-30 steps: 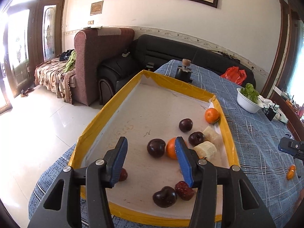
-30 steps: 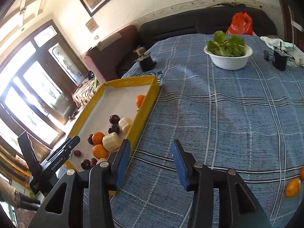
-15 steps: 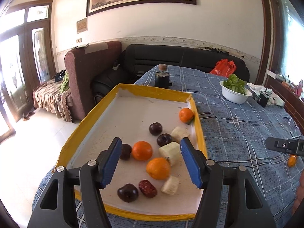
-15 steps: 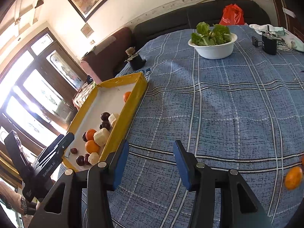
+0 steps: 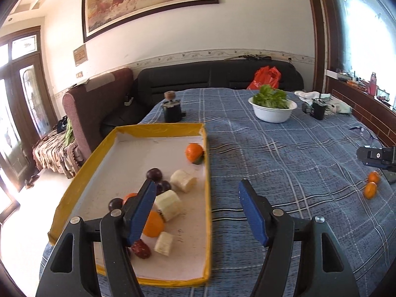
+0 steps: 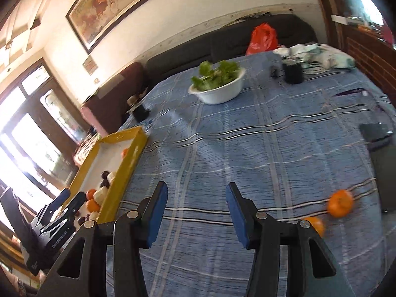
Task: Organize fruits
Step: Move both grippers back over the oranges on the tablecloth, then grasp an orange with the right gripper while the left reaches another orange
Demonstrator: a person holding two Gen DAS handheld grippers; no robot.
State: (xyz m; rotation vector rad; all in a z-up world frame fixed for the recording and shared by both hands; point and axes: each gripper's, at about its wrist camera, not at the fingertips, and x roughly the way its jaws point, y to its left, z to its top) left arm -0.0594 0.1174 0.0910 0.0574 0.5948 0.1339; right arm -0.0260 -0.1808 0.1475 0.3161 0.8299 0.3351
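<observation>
Fruits lie in two groups on a large table point(image 5: 284, 153) covered with a blue plaid cloth. The bigger group sits in a shallow rectangular tray with a yellow taped rim and a white floor point(image 5: 208, 173), which rests along the table's left edge and reaches its near-left corner. In the tray, one orange mandarin point(image 5: 194, 152) lies against the right rim toward the far end. Nearer, a cluster holds pale peeled banana chunks point(image 5: 183, 180), dark purple plums point(image 5: 154, 174), more oranges point(image 5: 153, 224) and a dark red date-like fruit point(image 5: 141, 246) close to the near rim. The second group is two small orange mandarins point(image 6: 340, 203), side by side on the bare cloth near the table's right edge, well apart from the tray.

A white bowl of green leafy lettuce point(image 5: 272, 110) stands toward the far edge, mid-table, with a small black jar with a cork-topped lid point(image 5: 172, 109) near the far-left corner and a black cup point(image 5: 318, 109) near the far-right corner.

The left gripper point(image 5: 195, 210) hangs over the tray's right rim, its jaws having just been widening, now set well apart with nothing between the blue pads. The right gripper point(image 6: 195, 214) hovers above bare cloth, left of the two loose mandarins, jaws moderately apart and holding nothing.
</observation>
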